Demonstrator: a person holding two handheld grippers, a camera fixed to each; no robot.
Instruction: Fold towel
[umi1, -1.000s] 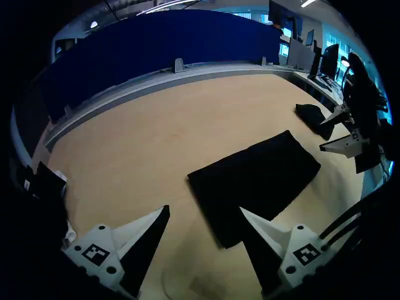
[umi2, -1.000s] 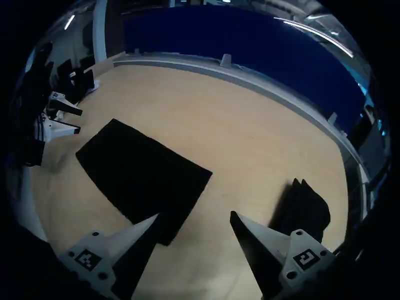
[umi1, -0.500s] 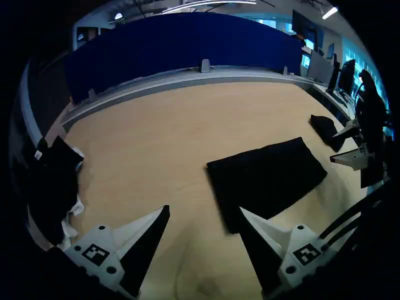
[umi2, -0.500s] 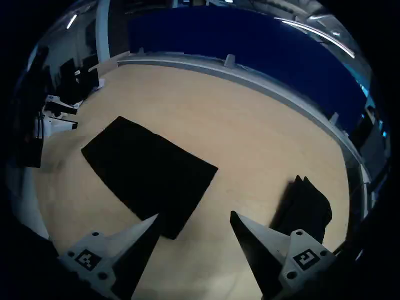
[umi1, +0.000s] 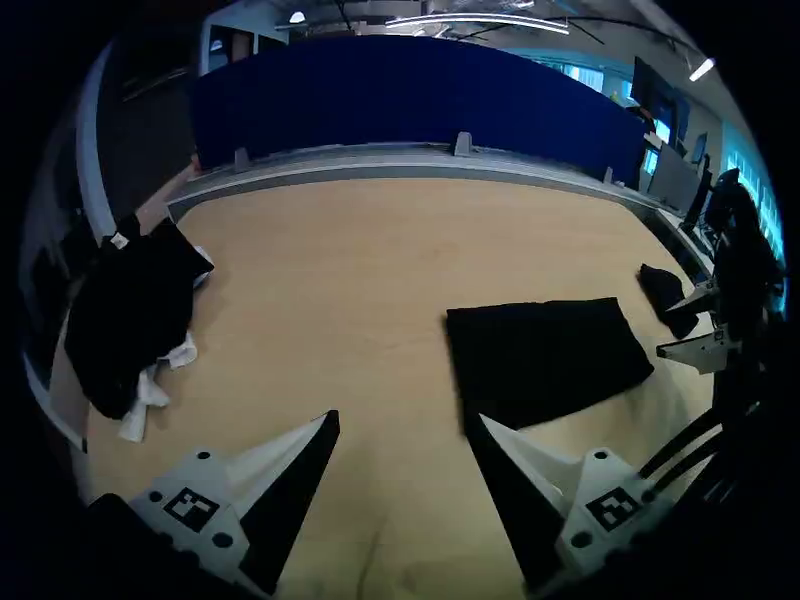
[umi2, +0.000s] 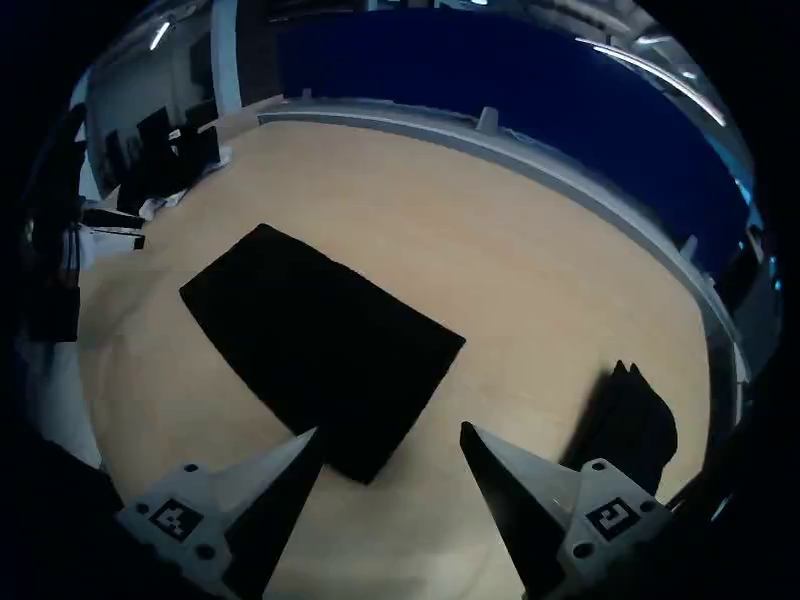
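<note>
One flat black towel is lying on the surface. One small dark bundle is sitting near the right edge, and one heap of dark and white cloths is lying at the left edge. Two grippers are showing, the left gripper and the right gripper, each with two jaws. One blue partition is running along the far edge.

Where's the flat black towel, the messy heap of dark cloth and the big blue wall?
flat black towel (umi2: 320, 345), right gripper view, middle of its top.
heap of dark cloth (umi1: 125, 310), left gripper view, middle of the dark part.
blue wall (umi1: 400, 100), left gripper view, middle of the panel.
</note>
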